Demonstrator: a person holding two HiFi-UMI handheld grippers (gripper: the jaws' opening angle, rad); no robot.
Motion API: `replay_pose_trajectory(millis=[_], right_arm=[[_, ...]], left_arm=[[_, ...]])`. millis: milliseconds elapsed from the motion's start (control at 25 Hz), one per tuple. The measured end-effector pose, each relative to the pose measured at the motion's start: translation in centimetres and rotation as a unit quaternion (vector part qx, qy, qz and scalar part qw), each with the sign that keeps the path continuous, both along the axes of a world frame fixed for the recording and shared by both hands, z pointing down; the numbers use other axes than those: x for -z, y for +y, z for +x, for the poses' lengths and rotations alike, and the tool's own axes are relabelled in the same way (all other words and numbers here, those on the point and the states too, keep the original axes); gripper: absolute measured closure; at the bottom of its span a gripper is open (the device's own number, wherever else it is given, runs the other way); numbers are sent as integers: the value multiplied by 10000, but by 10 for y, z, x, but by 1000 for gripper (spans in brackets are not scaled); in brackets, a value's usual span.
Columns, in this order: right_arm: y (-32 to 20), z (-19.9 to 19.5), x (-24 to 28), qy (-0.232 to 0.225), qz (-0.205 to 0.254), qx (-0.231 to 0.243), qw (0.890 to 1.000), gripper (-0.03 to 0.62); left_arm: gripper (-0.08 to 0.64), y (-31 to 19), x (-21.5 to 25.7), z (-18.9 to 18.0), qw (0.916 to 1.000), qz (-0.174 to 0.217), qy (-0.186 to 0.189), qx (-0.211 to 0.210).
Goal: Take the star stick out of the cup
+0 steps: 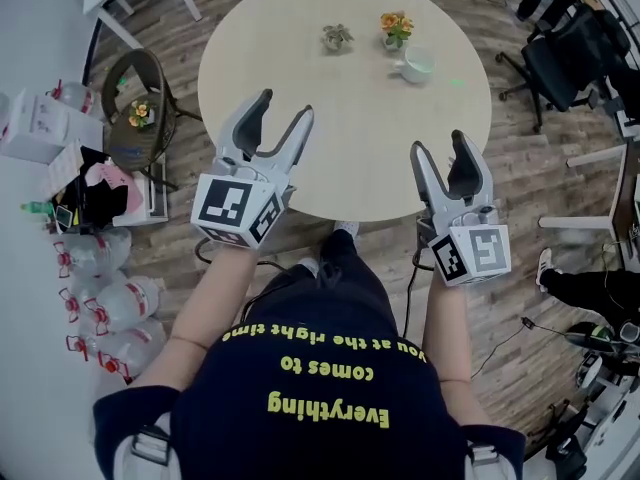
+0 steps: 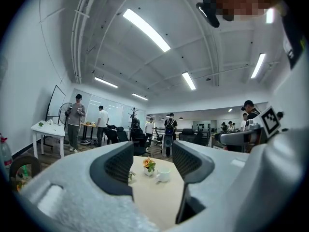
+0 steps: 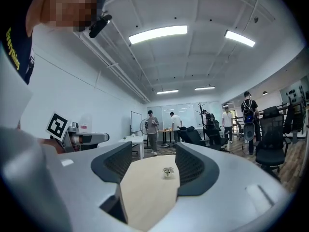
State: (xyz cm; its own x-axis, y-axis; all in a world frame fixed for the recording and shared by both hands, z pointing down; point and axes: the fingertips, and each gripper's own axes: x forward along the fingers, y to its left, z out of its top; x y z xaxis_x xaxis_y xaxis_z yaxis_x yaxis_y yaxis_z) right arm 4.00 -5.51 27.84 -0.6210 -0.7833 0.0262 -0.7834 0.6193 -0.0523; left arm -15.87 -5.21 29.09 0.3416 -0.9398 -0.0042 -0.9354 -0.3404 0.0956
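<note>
Round pale wooden desk [image 1: 300, 58] carries a white ceramic cup [image 1: 415, 64] at its far side; whether the star stick stands inside is too small to tell. Just beside the cup sits a small pot of orange flowers [image 1: 396, 30]. Well short of the cup, the left tool [image 1: 285, 106] and right tool [image 1: 438, 143] hover with jaws spread, empty. A hasty reach could topple the cup or flowers.

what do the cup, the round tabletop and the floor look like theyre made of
Cup: likely glazed ceramic, plain white and smooth.
Tabletop: pale wood-look laminate or veneer, matte, even tone; can't tell which.
Floor: wood or wood-look planks, brown with visible board seams.
</note>
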Motion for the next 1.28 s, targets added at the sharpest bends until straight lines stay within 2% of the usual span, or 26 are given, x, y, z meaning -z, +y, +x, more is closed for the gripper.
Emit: replay_pose_trajectory(millis=[440, 760, 1000, 1280], right_arm=[[-114, 33, -2, -65, -73, 372, 9993, 308], [-160, 39, -14, -22, -190, 466, 9987, 319], [-179, 34, -28, 37, -371, 360, 9987, 324], [-206, 48, -42, 108, -561, -35, 9984, 324]], left_arm=[[308, -99, -2, 35, 9995, -59, -93, 295], [308, -144, -9, 51, 9991, -172, -103, 370], [308, -169, -20, 53, 9994, -275, -80, 218], [308, -200, -40, 62, 9990, -392, -205, -39]])
